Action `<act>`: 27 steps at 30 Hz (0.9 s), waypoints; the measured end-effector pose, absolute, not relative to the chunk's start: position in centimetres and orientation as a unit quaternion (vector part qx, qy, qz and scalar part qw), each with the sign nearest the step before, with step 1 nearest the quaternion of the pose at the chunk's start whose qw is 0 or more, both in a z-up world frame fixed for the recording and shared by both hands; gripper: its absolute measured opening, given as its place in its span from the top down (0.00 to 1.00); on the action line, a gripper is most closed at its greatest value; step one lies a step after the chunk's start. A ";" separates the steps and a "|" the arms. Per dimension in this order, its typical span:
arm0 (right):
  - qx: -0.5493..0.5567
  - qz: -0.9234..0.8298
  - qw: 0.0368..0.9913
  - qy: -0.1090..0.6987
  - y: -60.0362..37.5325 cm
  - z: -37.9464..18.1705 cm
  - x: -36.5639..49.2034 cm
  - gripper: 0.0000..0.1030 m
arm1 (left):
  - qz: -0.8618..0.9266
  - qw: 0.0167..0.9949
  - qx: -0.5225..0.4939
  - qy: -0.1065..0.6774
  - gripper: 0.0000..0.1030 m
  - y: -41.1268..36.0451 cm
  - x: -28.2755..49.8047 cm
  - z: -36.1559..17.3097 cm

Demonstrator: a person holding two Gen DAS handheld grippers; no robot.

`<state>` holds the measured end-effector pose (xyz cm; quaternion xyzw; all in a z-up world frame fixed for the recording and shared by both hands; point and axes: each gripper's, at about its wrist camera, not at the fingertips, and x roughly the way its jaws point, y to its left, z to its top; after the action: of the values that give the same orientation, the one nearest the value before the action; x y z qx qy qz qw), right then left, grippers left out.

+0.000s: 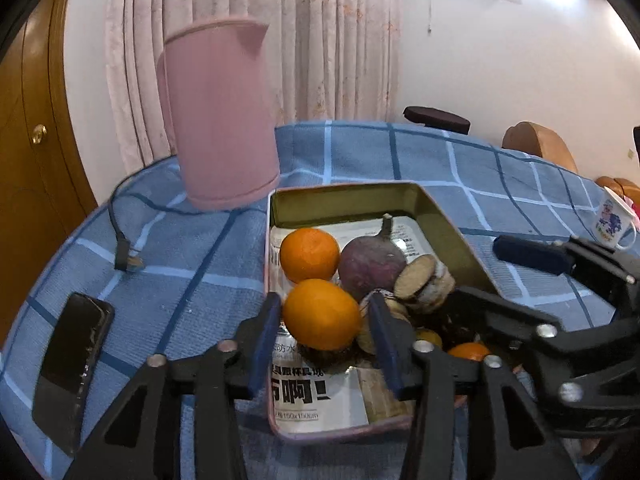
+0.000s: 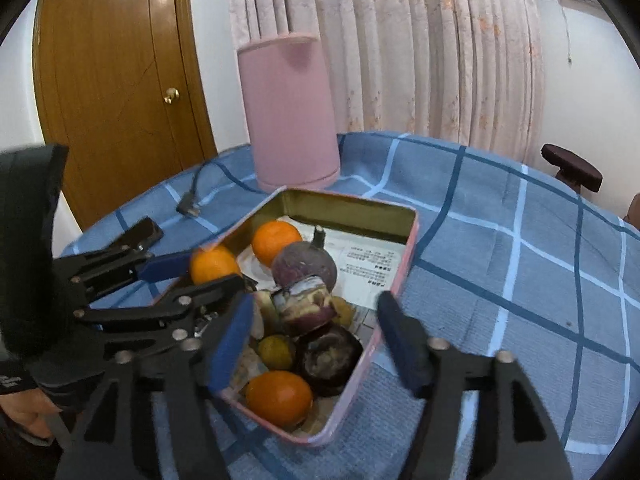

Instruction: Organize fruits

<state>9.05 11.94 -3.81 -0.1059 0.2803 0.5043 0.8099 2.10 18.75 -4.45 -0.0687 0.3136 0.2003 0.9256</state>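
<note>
A pink metal tin (image 1: 456, 232) (image 2: 406, 256) on the blue checked cloth holds fruit. My left gripper (image 1: 322, 320) is shut on an orange (image 1: 320, 314) (image 2: 214, 264) and holds it over the tin's near left side. A second orange (image 1: 309, 254) (image 2: 276, 242), a purple round fruit (image 1: 372, 262) (image 2: 304, 266), cut fruit pieces (image 1: 424, 282) (image 2: 306, 304), a mangosteen (image 2: 328, 354) and another orange (image 2: 279, 398) lie in the tin. My right gripper (image 2: 316, 340) is open and empty above the tin's near end; it also shows in the left wrist view (image 1: 532, 256).
A tall pink kettle (image 1: 222, 112) (image 2: 290, 112) stands just behind the tin. A black phone (image 1: 72, 372) (image 2: 142, 234) and a cable plug (image 1: 126, 256) (image 2: 188, 208) lie on the cloth to the left. A small printed cup (image 1: 614, 222) stands at the right.
</note>
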 end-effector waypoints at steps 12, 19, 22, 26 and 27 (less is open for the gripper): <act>-0.071 0.446 0.857 0.248 5.1 -0.8 7.2 0.05 | 0.190 0.944 -0.055 0.263 0.38 15.6 -0.5 -1.0; -0.054 0.406 0.880 0.240 1.4 -0.6 6.4 0.00 | 0.168 0.949 -0.048 0.262 0.37 13.1 -0.6 -0.7; -0.053 0.392 0.888 0.234 0.0 -0.3 6.0 0.00 | 0.161 0.951 -0.040 0.262 0.36 11.9 -0.7 -0.5; -0.046 0.383 0.895 0.224 -1.3 0.3 5.6 0.00 | 0.151 0.953 -0.031 0.259 0.34 10.3 -0.9 -0.3; -0.044 0.381 0.897 0.221 -1.5 0.5 5.5 0.00 | 0.149 0.954 -0.029 0.259 0.33 10.0 -1.0 -0.3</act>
<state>5.49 -1.53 0.48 -0.0440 0.2210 0.3807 0.8968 -0.95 10.03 -0.25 -0.0293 0.2588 0.1487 0.9540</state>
